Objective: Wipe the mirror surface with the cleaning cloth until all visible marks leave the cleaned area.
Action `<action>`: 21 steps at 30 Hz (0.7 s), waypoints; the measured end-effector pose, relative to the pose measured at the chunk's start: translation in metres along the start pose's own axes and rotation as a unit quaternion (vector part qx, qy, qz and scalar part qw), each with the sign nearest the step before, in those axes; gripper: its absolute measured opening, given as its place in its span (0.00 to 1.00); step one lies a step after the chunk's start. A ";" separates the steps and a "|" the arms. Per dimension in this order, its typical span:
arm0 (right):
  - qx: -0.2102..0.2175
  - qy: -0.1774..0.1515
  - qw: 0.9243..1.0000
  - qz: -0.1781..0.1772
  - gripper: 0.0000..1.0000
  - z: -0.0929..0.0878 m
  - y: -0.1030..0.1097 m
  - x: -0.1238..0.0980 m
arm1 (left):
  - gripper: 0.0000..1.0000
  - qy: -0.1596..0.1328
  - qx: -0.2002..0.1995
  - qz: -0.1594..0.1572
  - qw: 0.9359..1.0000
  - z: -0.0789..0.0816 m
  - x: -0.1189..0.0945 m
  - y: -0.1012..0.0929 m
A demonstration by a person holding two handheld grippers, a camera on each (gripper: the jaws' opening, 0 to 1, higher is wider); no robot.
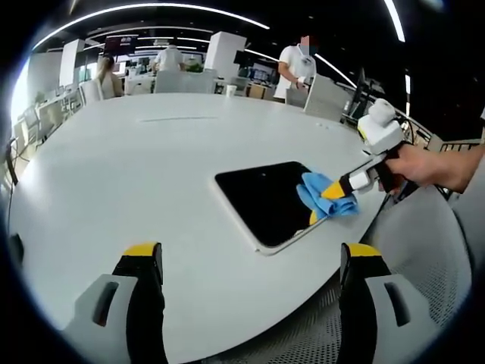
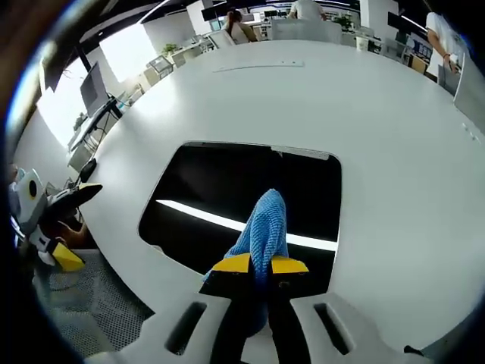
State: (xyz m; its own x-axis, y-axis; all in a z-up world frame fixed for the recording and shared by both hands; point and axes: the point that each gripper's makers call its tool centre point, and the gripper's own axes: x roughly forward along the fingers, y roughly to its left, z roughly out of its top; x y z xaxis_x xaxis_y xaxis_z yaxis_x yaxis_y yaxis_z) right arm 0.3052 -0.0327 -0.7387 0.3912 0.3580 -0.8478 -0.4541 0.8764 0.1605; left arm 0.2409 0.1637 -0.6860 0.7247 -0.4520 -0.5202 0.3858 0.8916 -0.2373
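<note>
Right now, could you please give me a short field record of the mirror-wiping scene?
surface: white table
mirror: dark mirror lying flat near the table edge
cloth: blue cloth resting on the mirror
right claw: right claw shut on the cloth
left claw: left claw open, holding nothing, short of the mirror
marks: none discernible on the glass

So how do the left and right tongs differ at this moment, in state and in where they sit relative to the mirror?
The right tongs are shut on the blue cloth; the left tongs stand open and hold nothing. The right tongs press the cloth on the mirror near its edge; the left tongs hover over the white table, apart from the mirror. Both have yellow tips.
</note>
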 end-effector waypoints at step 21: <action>0.008 0.001 1.000 0.011 0.02 -0.009 0.003 -0.005 | 0.96 0.011 0.003 -0.001 1.000 -0.004 0.001 0.001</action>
State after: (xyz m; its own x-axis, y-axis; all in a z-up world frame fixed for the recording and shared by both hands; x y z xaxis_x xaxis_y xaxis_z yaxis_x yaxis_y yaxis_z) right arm 0.2949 -0.0342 -0.7387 0.3794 0.3764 -0.8452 -0.4491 0.8736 0.1874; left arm 0.2393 0.1639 -0.6903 0.7109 -0.4526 -0.5383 0.3899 0.8907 -0.2339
